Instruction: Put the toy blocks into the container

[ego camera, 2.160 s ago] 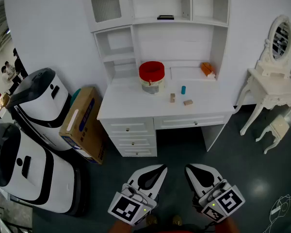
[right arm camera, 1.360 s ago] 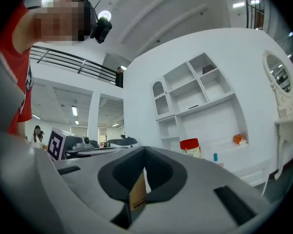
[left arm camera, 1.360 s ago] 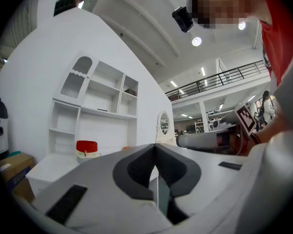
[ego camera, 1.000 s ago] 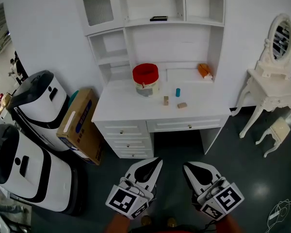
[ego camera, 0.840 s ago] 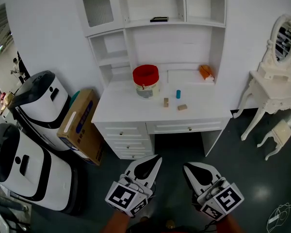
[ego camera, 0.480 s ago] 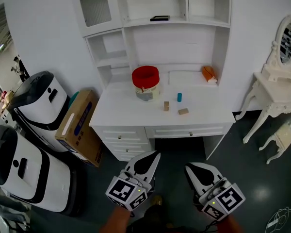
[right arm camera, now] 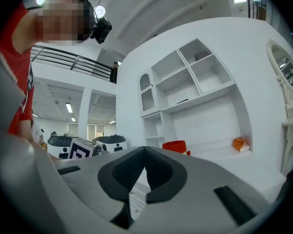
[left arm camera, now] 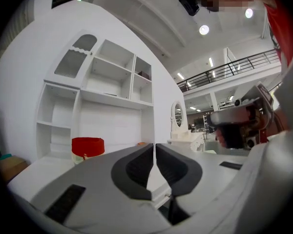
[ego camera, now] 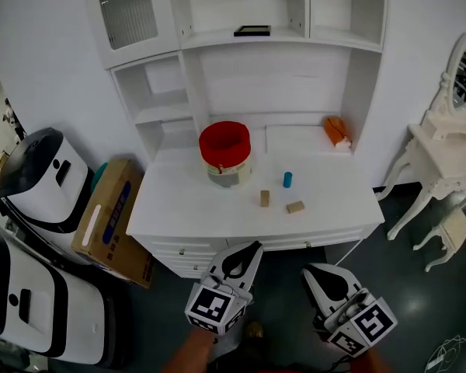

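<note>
**A:** On the white desk (ego camera: 179,204), where do the toy blocks lie?

**B:** To the right of the red container (ego camera: 217,155), out on the desktop: a blue cylinder (ego camera: 287,179), an upright wooden block (ego camera: 265,198) and a flat wooden block (ego camera: 296,207), each apart from the others.

**A:** And the two hand-held grippers?

**B:** Both hang low before the desk front, well apart from the blocks. The left gripper (ego camera: 252,246) has its jaws opening, a thin slit with nothing in it. The right gripper (ego camera: 307,272) has its jaws pressed together, empty.
</note>
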Tool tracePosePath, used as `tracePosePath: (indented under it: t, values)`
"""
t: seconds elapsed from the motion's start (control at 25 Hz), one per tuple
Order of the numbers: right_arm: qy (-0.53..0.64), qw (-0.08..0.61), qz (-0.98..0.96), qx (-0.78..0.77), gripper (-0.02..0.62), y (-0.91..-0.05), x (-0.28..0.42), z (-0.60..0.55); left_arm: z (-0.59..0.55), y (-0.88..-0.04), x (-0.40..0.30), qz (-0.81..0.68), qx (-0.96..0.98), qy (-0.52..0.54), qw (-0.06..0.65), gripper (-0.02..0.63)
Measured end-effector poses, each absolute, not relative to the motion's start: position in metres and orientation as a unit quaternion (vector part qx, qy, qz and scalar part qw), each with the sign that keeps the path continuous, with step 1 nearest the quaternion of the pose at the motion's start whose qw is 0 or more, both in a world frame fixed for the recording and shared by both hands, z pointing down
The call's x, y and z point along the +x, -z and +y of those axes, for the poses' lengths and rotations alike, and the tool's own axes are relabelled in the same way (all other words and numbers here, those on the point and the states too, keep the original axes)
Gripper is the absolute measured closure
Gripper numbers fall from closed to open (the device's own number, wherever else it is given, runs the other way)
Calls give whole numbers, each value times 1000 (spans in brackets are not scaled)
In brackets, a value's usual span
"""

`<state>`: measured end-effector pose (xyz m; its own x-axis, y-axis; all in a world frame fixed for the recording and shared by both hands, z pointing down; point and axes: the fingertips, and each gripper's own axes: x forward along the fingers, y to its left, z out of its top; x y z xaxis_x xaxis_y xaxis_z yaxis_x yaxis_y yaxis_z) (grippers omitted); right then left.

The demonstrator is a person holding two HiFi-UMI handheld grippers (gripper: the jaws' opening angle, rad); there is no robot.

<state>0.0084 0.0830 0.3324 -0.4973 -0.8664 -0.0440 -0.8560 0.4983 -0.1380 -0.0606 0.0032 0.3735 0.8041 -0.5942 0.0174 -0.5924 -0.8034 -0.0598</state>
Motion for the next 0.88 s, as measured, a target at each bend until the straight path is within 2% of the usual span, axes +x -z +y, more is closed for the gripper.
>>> tracePosePath:
  t: [0.16, 0.36, 0.48, 0.88]
  values:
    - [53, 55, 854, -514, 582, -332, 18, 36, -61, -401, -49, 309, -949, 57, 25, 538]
    - [59, 45, 846, -528, 582, -338, 33, -1, -123, -440, -31, 323, -939, 115, 0, 414]
    - [61, 42, 843, -532, 582, -338, 45, -21, -152, -459, -20, 333, -931, 150, -11, 363]
    - [73, 35, 854, -513, 581, -347, 89, -82, -226, -540, 19, 352, -897, 265, -45, 331]
